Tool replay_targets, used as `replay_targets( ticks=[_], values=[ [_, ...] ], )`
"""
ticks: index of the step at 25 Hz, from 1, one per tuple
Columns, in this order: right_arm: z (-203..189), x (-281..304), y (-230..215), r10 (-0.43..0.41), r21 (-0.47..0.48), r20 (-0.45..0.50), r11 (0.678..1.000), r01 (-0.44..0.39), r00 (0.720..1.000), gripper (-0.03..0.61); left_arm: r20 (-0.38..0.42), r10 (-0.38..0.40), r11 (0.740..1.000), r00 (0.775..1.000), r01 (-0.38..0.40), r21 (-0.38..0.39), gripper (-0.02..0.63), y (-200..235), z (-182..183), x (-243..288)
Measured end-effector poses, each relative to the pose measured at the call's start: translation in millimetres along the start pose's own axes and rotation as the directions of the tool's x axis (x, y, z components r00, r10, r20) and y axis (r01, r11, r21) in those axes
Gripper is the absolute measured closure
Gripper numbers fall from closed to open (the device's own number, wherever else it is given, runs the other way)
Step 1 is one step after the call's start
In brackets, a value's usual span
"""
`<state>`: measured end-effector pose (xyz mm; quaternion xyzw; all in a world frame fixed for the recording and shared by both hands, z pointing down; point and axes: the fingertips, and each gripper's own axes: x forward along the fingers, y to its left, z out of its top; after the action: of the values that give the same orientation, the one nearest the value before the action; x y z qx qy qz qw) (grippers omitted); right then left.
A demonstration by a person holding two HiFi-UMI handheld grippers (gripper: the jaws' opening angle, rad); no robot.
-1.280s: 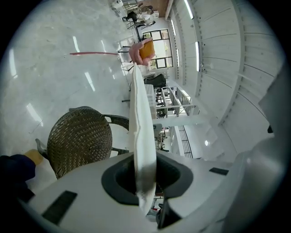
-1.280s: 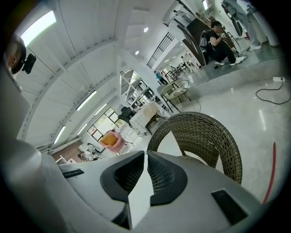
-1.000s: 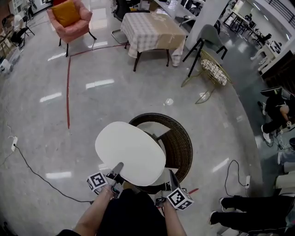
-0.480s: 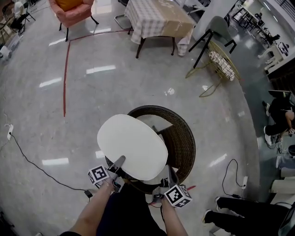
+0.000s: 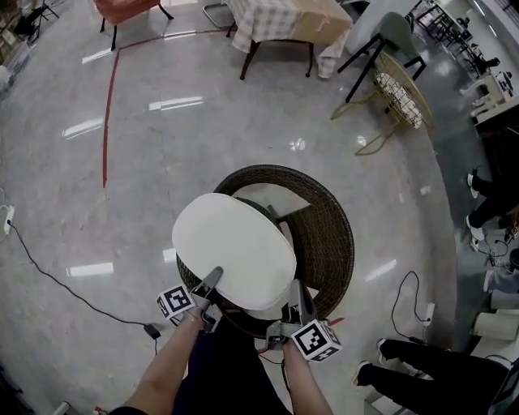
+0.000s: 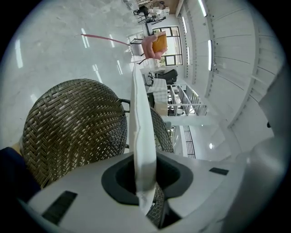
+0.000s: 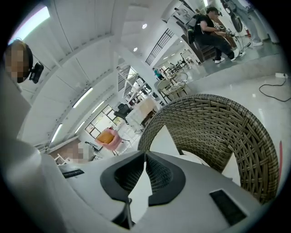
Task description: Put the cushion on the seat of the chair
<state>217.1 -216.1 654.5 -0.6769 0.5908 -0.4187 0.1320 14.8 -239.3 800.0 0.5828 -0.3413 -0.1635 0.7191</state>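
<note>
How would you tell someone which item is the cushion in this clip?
Find the round dark woven chair in the middle of the glossy grey floor. Held just above it, covering much of it, is the cushion, gripped at its near edge by the left gripper. It is a flat, plain white oval, unlike the brown weave under it.

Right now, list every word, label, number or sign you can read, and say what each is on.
None is readable in any view.
Left marker cube, right marker cube: black-and-white square patterns only, no letters.
Cushion, wicker chair: plain, no label showing.
Far table: too small to tell any print.
</note>
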Motion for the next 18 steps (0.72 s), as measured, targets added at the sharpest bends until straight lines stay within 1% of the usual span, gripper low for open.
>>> replay_targets(
  ticks=[3,7,10,14,16,18],
  values=[
    [-4,0,-3,0.008,-0.007,-0.002,1.0,-0.008,1.0,0.558,0.006,-0.002,1.0,1.0,0.002,-0.011,0.537,17,-6,7],
    [-11,-1,-4,0.014,-0.007,-0.008,1.0,-0.014,1.0,0.558,0.006,0.039,0.999,0.999,-0.039,-0.021,0.537,35,-12,11],
    [-17,-3,-7,0.01,-0.009,-0.019,1.0,-0.01,1.0,0.558,0.013,0.031,0.999,0.999,-0.031,-0.009,0.537,42,-16,19],
    [-23,-2,-10,0.013,-0.002,-0.031,1.0,-0.013,0.999,0.558,0.036,0.064,0.998,0.997,-0.063,-0.023,0.535,59,-14,24],
    [-27,-2,-13,0.012,0.006,-0.04,1.0,-0.012,0.999,0.558,0.037,0.107,0.994,0.994,-0.107,-0.016,0.534,70,-14,24],
    [-28,-3,-14,0.011,0.02,-0.045,1.0,-0.01,0.999,0.558,0.026,0.156,0.988,0.987,-0.156,0.015,0.532,77,-16,24]
  ],
)
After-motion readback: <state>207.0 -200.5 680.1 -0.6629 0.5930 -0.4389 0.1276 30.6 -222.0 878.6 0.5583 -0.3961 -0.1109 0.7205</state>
